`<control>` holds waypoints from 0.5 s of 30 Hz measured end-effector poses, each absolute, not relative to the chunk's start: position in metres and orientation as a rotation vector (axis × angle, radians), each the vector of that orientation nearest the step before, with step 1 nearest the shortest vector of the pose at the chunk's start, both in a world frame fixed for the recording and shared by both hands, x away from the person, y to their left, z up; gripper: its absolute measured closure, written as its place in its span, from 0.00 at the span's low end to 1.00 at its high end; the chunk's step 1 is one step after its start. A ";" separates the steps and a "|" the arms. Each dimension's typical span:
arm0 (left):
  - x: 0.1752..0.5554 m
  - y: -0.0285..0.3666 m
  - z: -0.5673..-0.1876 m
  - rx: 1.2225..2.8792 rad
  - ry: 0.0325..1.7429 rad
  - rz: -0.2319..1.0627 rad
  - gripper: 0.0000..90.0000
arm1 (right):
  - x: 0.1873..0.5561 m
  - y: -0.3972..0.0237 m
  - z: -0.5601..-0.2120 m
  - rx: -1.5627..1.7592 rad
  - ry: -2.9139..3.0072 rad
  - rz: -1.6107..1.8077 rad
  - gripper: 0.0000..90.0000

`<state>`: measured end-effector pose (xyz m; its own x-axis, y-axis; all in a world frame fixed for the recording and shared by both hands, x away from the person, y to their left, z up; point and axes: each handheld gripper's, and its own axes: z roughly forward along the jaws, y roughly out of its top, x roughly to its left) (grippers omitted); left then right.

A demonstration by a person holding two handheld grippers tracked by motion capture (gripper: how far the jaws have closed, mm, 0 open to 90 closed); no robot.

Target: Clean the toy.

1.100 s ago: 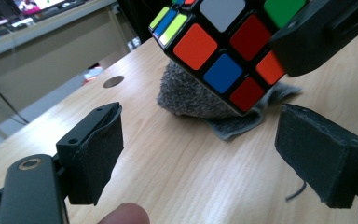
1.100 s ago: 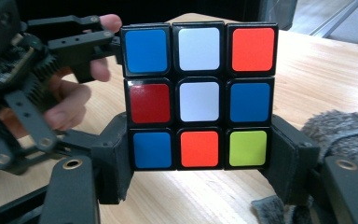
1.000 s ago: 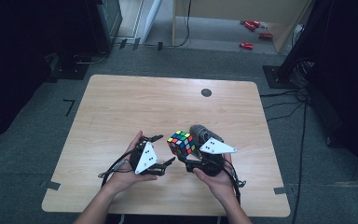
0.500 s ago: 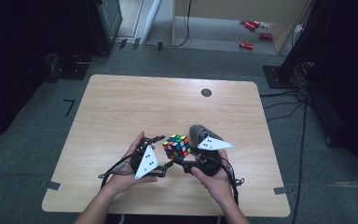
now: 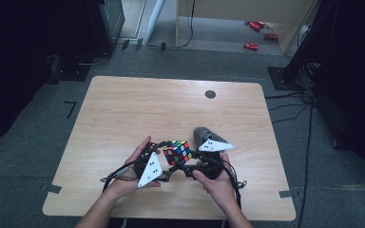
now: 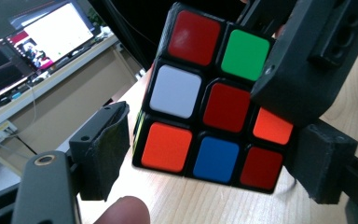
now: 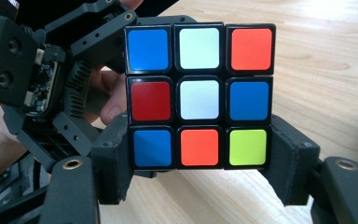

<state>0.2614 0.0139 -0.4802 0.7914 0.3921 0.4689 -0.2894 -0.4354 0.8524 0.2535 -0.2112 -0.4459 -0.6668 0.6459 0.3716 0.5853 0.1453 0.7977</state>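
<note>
While the scrambled multicoloured plastic puzzle cube (image 5: 177, 152) sits clamped in the right gripper (image 7: 200, 161) fingers above the wooden tabletop (image 5: 138, 111), the left gripper (image 6: 200, 154) fingers have just been closing around it, not yet pressing; faces remain mixed, twisting mostly ahead.

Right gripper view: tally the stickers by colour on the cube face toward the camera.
Blue stickers: 3
White stickers: 2
Orange stickers: 2
Red sticker: 1
Yellow-green sticker: 1
Total: 9, one face of the black-framed plastic puzzle cube.
</note>
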 end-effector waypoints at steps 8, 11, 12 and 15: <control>0.260 0.014 -0.480 1.864 0.061 0.756 0.38 | 0.255 -0.215 -0.445 1.271 2.304 1.602 0.34; 0.263 0.016 -0.481 1.886 0.104 0.720 0.38 | 0.253 -0.218 -0.441 1.245 2.261 1.618 0.28; 0.263 0.017 -0.481 1.885 0.116 0.707 0.38 | 0.253 -0.220 -0.438 1.239 2.243 1.632 0.26; 0.264 0.018 -0.480 1.883 0.140 0.665 0.38 | 0.253 -0.225 -0.435 1.236 2.203 1.630 0.25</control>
